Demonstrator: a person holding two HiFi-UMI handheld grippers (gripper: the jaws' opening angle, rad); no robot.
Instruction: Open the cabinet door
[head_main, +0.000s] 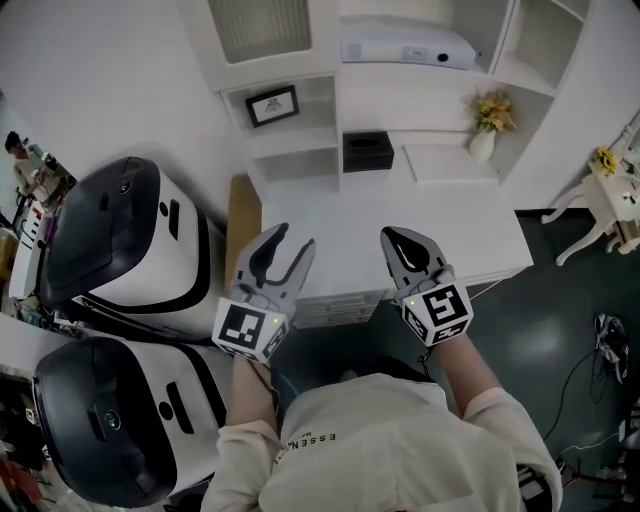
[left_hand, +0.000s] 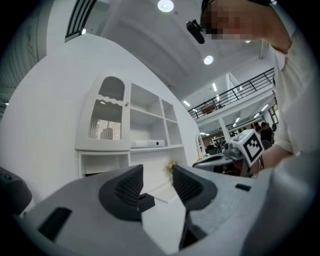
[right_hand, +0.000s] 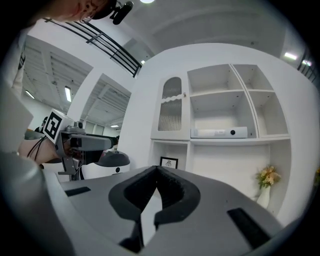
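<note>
Hovering over the white desk (head_main: 450, 225) at mid-frame, the left gripper (head_main: 293, 240) has its fingers spread moderately apart with nothing between them. The right gripper (head_main: 395, 240) has its fingers pressed together, also empty. The cabinet door (head_main: 262, 28), a slatted panel at the upper left of the head view, appears shut and is well apart from both. Trouble could come on the reach. Closed fingers would likely glance off the door's small knob (right_hand: 184, 94), and a stretch across the desk risks brushing the flower vase (head_main: 482, 140) or framed picture (head_main: 272, 105).
</note>
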